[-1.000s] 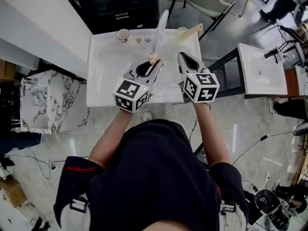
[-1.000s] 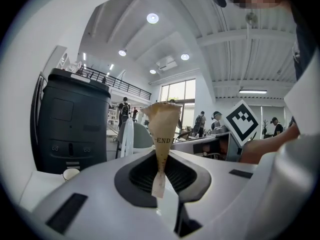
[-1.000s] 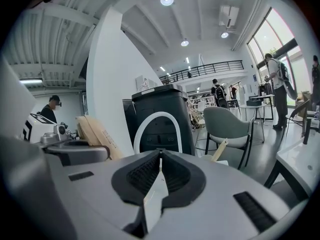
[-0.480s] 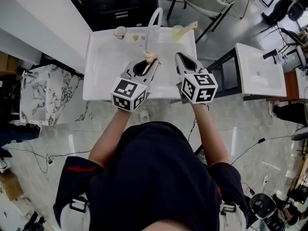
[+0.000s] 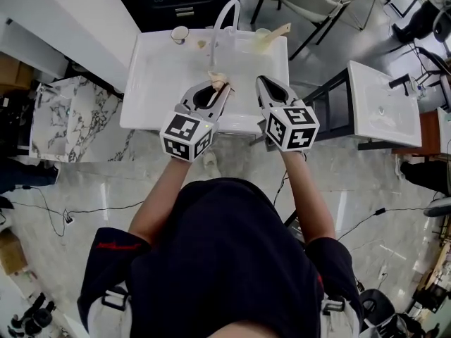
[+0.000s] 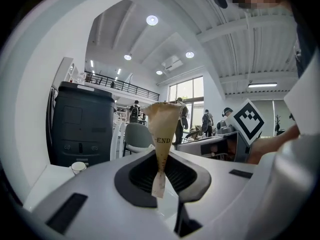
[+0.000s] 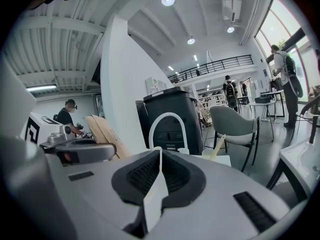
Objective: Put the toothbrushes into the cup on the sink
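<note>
My left gripper (image 5: 223, 90) is shut on a tan paper toothbrush wrapper (image 5: 218, 81), which stands up out of its jaws with "END" printed on it (image 6: 162, 134). In the left gripper view the left gripper (image 6: 161, 159) pinches the wrapper's narrow lower end. My right gripper (image 5: 262, 83) is shut on a thin white strip (image 7: 155, 194); what the strip is, I cannot tell. The cup (image 5: 264, 36) stands at the sink's far right corner with one tan toothbrush (image 5: 280, 31) leaning in it. Both grippers hover over the sink's (image 5: 151, 83) near half.
A curved white faucet (image 5: 225, 13) rises at the sink's back edge, with a small white cup (image 5: 180, 34) to its left. A black cabinet stands behind the sink. A second sink (image 5: 384, 108) is at the right, a marble block (image 5: 67, 129) at the left.
Both grippers have drawn back from the faucet toward the sink's near edge, side by side. Their holds on the tan wrapper and the white strip are the same.
</note>
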`<state>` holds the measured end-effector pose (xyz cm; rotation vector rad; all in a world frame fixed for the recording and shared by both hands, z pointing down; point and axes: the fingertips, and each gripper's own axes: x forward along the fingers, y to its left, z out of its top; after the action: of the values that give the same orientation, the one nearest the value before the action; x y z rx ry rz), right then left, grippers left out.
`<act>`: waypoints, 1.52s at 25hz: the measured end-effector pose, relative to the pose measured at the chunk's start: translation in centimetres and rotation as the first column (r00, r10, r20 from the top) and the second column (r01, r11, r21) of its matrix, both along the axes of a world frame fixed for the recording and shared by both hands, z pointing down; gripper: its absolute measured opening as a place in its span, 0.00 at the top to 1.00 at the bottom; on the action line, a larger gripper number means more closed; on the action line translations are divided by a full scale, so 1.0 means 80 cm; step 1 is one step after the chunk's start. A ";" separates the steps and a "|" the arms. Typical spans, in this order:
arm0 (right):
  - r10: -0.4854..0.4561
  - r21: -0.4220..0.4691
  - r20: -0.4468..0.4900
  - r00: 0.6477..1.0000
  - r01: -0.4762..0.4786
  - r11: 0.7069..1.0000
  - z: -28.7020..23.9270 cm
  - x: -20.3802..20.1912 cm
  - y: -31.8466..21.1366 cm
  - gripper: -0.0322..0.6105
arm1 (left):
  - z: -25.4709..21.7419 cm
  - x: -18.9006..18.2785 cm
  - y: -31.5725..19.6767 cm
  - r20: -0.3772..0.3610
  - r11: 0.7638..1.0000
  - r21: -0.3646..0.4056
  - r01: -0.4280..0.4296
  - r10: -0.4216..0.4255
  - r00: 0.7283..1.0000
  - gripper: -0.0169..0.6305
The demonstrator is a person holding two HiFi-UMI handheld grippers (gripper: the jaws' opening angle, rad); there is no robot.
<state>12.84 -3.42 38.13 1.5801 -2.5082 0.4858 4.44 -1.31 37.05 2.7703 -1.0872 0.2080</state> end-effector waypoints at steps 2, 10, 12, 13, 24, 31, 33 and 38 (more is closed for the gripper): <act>-0.014 -0.002 0.005 1.000 0.014 1.000 0.002 -0.001 0.008 0.89 | 0.002 -0.003 0.009 0.006 1.000 -0.002 0.016 -0.016 1.000 0.91; -0.069 -0.008 0.022 0.997 0.069 0.998 0.011 -0.007 0.046 0.89 | 0.006 -0.018 0.055 0.030 0.996 -0.002 0.087 -0.086 0.996 0.91; -0.084 -0.008 0.025 0.996 0.085 0.996 0.014 -0.009 0.054 0.89 | 0.008 -0.021 0.066 0.036 0.995 0.002 0.104 -0.104 0.994 0.91; -0.093 -0.009 0.026 0.995 0.093 0.996 0.015 -0.009 0.058 0.89 | 0.009 -0.023 0.071 0.038 0.994 0.003 0.113 -0.113 0.993 0.91; -0.148 -0.004 0.025 0.989 0.148 0.989 0.017 -0.021 0.081 0.89 | 0.014 -0.043 0.102 0.046 0.984 0.008 0.180 -0.180 0.983 0.91; -0.159 -0.011 0.025 0.987 0.159 0.987 0.023 -0.028 0.071 0.89 | 0.018 -0.058 0.092 0.050 0.980 0.004 0.199 -0.199 0.979 0.91; -0.162 -0.013 0.027 0.986 0.162 0.987 0.023 -0.035 0.066 0.89 | 0.020 -0.063 0.088 0.050 0.980 0.001 0.201 -0.200 0.978 0.91; -0.171 -0.017 0.025 0.985 0.172 0.985 0.025 -0.057 0.052 0.89 | 0.020 -0.078 0.073 0.045 0.981 0.001 0.196 -0.196 0.980 0.91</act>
<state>8.27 0.71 40.09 1.3436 -2.6187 0.5058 -1.79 4.51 38.61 2.6443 -1.3602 0.2480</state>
